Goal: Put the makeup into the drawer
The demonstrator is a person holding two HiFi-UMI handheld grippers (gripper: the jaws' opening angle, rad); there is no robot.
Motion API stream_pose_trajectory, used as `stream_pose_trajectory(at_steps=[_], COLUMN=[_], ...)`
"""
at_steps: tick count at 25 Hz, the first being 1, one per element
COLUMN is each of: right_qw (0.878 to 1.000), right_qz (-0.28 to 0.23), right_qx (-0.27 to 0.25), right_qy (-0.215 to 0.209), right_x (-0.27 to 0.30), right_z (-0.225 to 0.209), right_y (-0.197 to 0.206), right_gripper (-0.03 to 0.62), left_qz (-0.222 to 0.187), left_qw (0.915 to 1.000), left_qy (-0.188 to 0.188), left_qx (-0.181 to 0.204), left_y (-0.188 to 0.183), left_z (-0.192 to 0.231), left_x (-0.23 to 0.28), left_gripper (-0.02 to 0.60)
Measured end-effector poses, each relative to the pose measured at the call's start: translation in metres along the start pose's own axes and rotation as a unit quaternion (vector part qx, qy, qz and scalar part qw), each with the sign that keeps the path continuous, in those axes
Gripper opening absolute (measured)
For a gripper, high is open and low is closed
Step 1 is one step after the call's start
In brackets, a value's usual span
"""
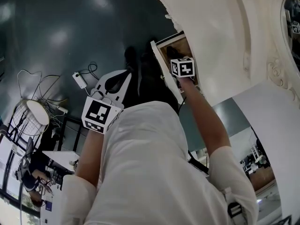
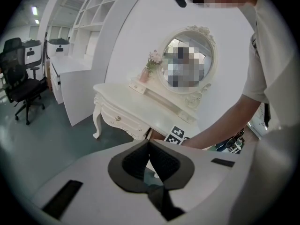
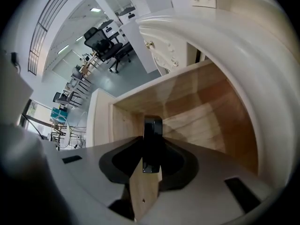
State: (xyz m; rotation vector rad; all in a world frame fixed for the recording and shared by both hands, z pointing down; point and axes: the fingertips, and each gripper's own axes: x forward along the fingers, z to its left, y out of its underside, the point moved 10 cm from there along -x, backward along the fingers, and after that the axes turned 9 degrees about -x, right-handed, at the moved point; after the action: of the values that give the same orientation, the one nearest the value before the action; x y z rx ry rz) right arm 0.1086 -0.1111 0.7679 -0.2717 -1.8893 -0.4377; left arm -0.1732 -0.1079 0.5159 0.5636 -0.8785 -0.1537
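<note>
A flat black makeup case (image 3: 151, 144) stands on edge between the pads of my right gripper (image 3: 151, 149), which is shut on it. It hangs over the open wooden drawer (image 3: 206, 111), whose bare bottom fills the right gripper view. In the head view the right gripper (image 1: 183, 68) reaches down into that drawer (image 1: 165, 48) under the white dressing table (image 1: 225, 46). My left gripper (image 2: 149, 161) is shut with nothing in it, its pads meeting. It is held back from the table, lower left in the head view (image 1: 105, 108).
The white dressing table (image 2: 140, 108) with an oval mirror (image 2: 187, 62) and a small pink flower pot (image 2: 146, 71) shows in the left gripper view. White shelving (image 2: 89, 41) and a black office chair (image 2: 18, 86) stand further left. A wire basket lamp (image 1: 30, 114) and cables lie on the dark floor.
</note>
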Motion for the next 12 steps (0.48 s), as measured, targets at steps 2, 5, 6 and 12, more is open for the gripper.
stream_pose_trajectory(at_steps=[2, 5, 6, 12], right_qw=[1.000, 1.000, 1.000, 1.000], right_qz=[0.004, 0.009, 0.010, 0.007], right_qx=[-0.003, -0.002, -0.001, 0.000], right_qy=[0.000, 0.000, -0.001, -0.001], right_x=[0.004, 0.009, 0.010, 0.012], right_z=[-0.001, -0.004, -0.004, -0.007], right_y=[-0.001, -0.001, -0.001, -0.002], right_gripper=[0.112, 0.112, 0.112, 0.112], left_qz=[0.002, 0.005, 0.006, 0.013], left_qw=[1.0000, 1.0000, 1.0000, 0.9999], left_qy=[-0.001, -0.002, -0.002, 0.000], left_qx=[-0.002, -0.005, -0.005, -0.005], left_y=[0.000, 0.001, 0.002, -0.001], left_z=[0.001, 0.002, 0.001, 0.001], left_x=[0.001, 0.003, 0.004, 0.009], left_gripper=[0.017, 0.017, 0.017, 0.017])
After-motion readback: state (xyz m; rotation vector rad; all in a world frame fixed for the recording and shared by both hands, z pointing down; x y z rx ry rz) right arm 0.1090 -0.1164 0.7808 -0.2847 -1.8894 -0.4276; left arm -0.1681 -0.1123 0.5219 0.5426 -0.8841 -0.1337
